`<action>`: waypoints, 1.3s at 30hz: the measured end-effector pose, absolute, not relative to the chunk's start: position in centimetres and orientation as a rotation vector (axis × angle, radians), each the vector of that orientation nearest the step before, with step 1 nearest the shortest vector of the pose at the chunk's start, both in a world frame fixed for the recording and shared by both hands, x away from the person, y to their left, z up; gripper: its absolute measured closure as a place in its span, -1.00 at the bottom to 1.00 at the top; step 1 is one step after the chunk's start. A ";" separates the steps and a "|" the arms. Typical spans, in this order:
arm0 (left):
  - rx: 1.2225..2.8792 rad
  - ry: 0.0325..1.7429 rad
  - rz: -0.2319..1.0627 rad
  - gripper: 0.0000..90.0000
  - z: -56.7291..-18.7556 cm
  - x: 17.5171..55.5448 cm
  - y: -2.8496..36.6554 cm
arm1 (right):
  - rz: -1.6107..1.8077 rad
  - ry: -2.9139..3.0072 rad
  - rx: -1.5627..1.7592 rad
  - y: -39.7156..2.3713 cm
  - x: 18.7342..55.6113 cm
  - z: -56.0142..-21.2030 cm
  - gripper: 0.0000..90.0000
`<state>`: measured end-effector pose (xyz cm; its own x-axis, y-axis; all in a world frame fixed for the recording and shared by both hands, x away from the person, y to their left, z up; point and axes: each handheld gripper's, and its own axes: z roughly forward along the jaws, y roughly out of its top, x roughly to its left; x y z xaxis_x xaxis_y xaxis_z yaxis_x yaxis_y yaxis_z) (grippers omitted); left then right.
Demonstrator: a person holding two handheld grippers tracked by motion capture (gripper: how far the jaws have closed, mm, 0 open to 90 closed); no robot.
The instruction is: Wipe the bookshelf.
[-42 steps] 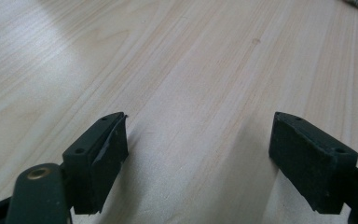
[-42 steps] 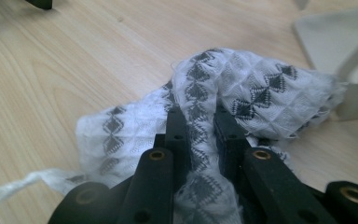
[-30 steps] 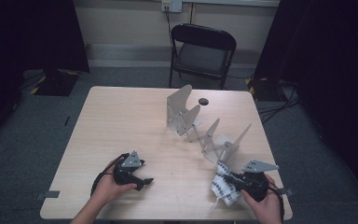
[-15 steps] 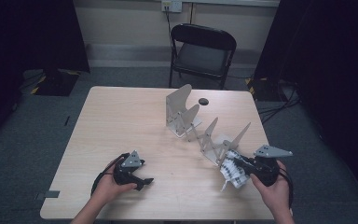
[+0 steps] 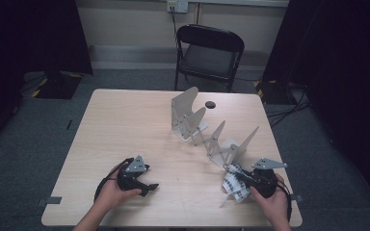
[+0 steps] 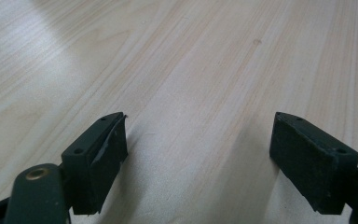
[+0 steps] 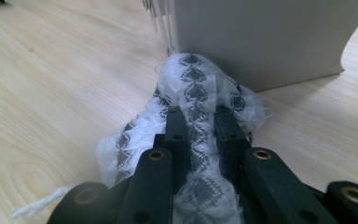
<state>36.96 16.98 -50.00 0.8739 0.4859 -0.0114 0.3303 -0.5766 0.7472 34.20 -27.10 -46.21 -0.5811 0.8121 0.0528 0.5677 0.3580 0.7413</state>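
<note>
A white cloth with a black pattern [image 7: 193, 93] is bunched between the jaws of my right gripper [image 7: 199, 116], which is shut on it. In the high view that cloth [image 5: 234, 185] hangs from the right gripper [image 5: 238, 179] at the table's front right, just below the near end of a white folding rack [image 5: 207, 132]. The rack's nearest panel [image 7: 261, 37] stands right behind the cloth. My left gripper [image 5: 147, 185] rests at the front left in a hand; its jaws stand wide apart over bare wood [image 6: 200, 135].
The light wooden table [image 5: 125, 130] carries a small black round object [image 5: 210, 104] behind the rack. A black folding chair [image 5: 209, 53] stands beyond the far edge. Dark curtains flank the room and cables lie on the floor at right.
The right gripper with the cloth rose toward the rack, then came back down to the table's front right. The left gripper has stayed put.
</note>
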 end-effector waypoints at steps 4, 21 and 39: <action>2.235 0.586 0.247 -0.59 -50.0 37.0 17.0 | 1.037 2.323 1.224 -26.8 34.3 -46.8 0.67; 2.236 0.587 0.247 -0.59 -50.0 37.0 17.0 | 0.983 2.268 1.235 -27.0 31.9 -45.9 -0.22; 2.237 0.586 0.250 -0.59 -50.0 37.0 17.0 | 0.915 2.354 1.258 -26.7 32.2 -46.7 0.72</action>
<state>37.05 16.96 -49.99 0.8736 0.4865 -0.0092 0.3300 -0.5785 0.7459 32.24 -26.73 -46.70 -0.5621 0.8268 0.0195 0.6228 0.4077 0.6678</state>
